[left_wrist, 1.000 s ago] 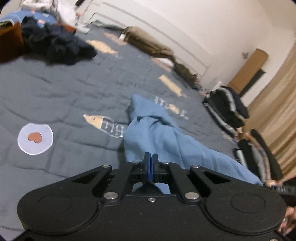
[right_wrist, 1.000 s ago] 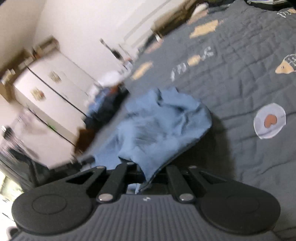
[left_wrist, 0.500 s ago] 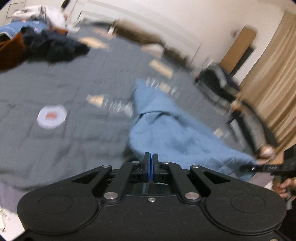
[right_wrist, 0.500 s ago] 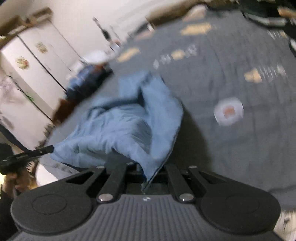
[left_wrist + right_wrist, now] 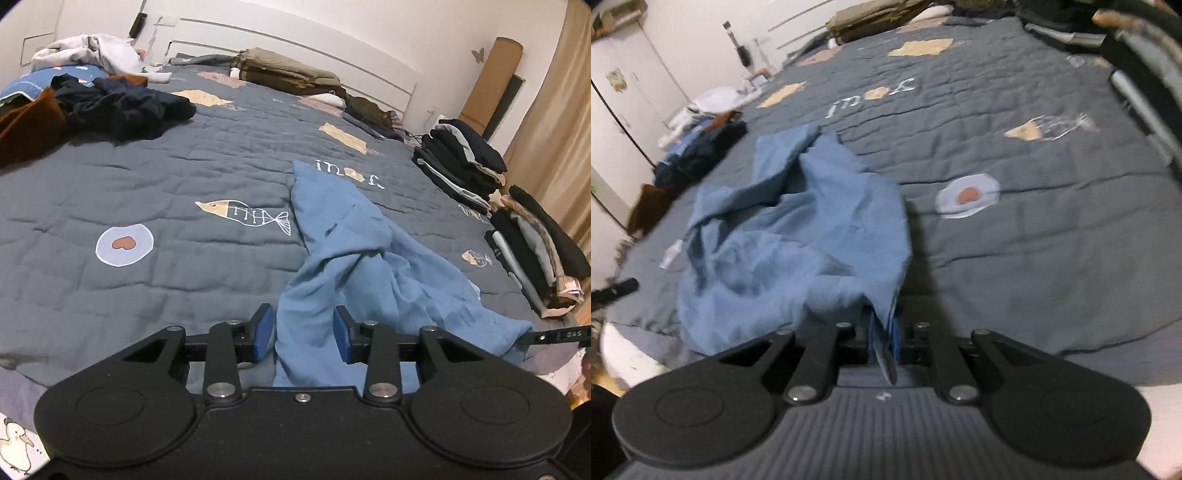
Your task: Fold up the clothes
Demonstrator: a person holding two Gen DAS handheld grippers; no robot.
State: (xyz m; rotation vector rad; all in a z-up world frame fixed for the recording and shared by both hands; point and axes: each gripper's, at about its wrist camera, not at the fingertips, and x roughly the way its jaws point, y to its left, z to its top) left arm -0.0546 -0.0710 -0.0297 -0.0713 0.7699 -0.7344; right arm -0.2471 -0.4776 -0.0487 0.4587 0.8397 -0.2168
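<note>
Shirt spread out on the bed, piles all around

The shirt (image 5: 354, 258) is laid near the bed's (image 5: 147, 177) front edge; loose clothes (image 5: 122, 107) are heaped far left, folded stacks (image 5: 461, 162) are kept right, behind the fish print (image 5: 243, 214).

Left gripper (image 5: 303, 329): jaws spread apart, 2 blue pads (image 5: 263, 332) facing each other with wide gap, blue cloth (image 5: 354, 258) lying between them, neither pad pressing it. Held low, pointing forward along bed.

Right gripper (image 5: 886, 332): jaws closed together, blue pads (image 5: 895, 338) pinching edge of cloth, fabric hanging out below grip. Held low, tilted, pointing forward.

Tip of right gripper shows at right edge of left wrist view, tip of left gripper at left edge of right wrist view.
</note>
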